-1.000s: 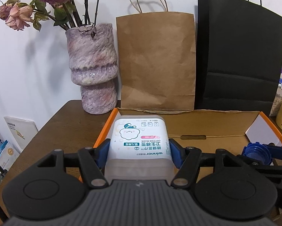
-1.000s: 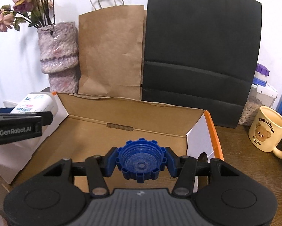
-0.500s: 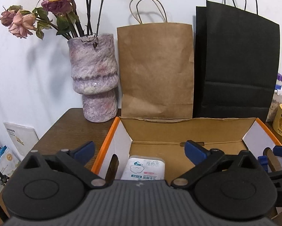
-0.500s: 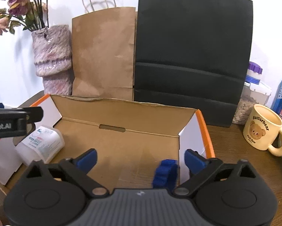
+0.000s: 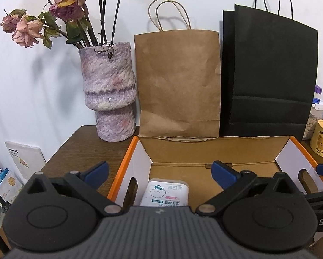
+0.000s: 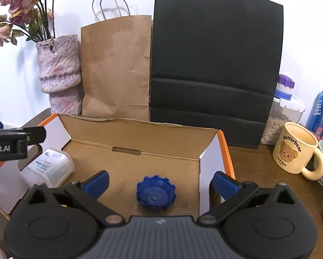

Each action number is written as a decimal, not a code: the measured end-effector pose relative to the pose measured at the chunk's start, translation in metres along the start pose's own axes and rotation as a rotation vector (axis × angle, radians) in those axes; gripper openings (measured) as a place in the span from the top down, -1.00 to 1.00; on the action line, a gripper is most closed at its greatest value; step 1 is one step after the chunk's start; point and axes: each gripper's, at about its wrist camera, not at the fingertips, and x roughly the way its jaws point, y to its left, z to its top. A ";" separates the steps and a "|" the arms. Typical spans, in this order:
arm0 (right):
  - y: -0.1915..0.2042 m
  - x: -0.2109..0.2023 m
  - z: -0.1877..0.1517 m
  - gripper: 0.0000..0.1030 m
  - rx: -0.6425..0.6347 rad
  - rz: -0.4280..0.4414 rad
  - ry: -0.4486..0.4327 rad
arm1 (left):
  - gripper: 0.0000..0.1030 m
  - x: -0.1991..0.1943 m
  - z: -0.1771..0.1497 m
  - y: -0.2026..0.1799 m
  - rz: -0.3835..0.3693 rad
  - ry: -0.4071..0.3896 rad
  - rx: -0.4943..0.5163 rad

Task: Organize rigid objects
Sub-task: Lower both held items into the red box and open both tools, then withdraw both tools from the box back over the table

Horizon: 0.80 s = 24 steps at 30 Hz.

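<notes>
Now both sets of jaws stand spread wide with nothing between their blue pads. The left gripper (image 5: 159, 173) hangs over the near left end of the cardboard box (image 5: 213, 151), one pad outside the orange-edged left wall and the other over the box floor; its jaws have just been opening, and no object sits between them. Below it the white cotton-bud container (image 5: 166, 193) lies on its side on the box floor, close to the left wall, label up, its near end hidden behind the gripper body. From the right wrist view the same container (image 6: 50, 168) rests in the left part of the box, beside the white inner flap.

The right gripper (image 6: 160, 182) is likewise released, its jaws having just been opening too, and the blue bottle cap (image 6: 155, 195) lies on the box floor between and below the two pads, touching neither, hollow side up. Cap and container are well apart, at opposite ends of the box.

Behind the box, on the brown desk (image 6: 260, 170), a mottled purple vase (image 5: 108, 90) of dried roses stands at the left, a brown paper bag (image 5: 178, 82) next to it, and a black paper bag (image 6: 215, 64) beyond that. A cream bear mug (image 6: 295, 151) sits on the desk to the right of the box
</notes>
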 end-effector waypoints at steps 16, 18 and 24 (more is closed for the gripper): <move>0.001 -0.040 -0.008 -1.00 0.010 -0.002 -0.024 | -1.00 -0.029 -0.008 0.010 -0.023 0.002 -0.027; 0.000 -0.047 -0.010 -1.00 0.014 -0.004 -0.027 | -1.00 -0.035 -0.009 0.012 -0.026 0.000 -0.030; -0.001 -0.066 -0.018 -1.00 0.034 -0.012 -0.037 | -1.00 -0.054 -0.015 0.016 -0.041 -0.007 -0.035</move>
